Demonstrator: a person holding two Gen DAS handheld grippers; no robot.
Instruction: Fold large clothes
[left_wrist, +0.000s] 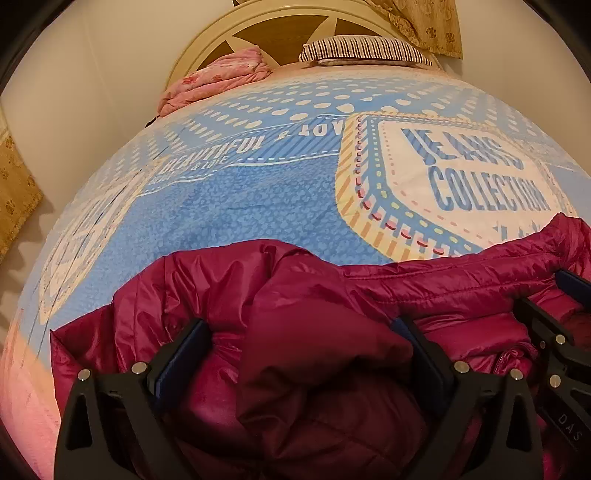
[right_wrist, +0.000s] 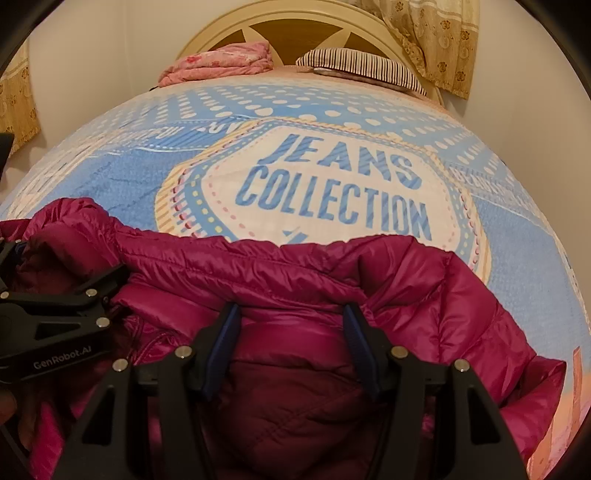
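A magenta puffer jacket (left_wrist: 295, 314) lies bunched at the near edge of the bed (left_wrist: 258, 206), on a blue printed sheet. The left gripper (left_wrist: 303, 336) stands spread wide over a raised fold, its pads clear of the cloth. The right gripper (right_wrist: 291, 325), beside it, is about half spread with padding between its fingers; whether they pinch it I cannot tell. A pink blanket (right_wrist: 221, 61) and striped pillow (right_wrist: 365, 64) lie at the head.

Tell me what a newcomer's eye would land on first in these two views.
A shiny magenta puffer jacket lies bunched across the near end of the bed. Behind it, the blue bedspread shouts "JEANS COLLECTION" in big letters. By the headboard lie a pink folded quilt and a striped pillow.
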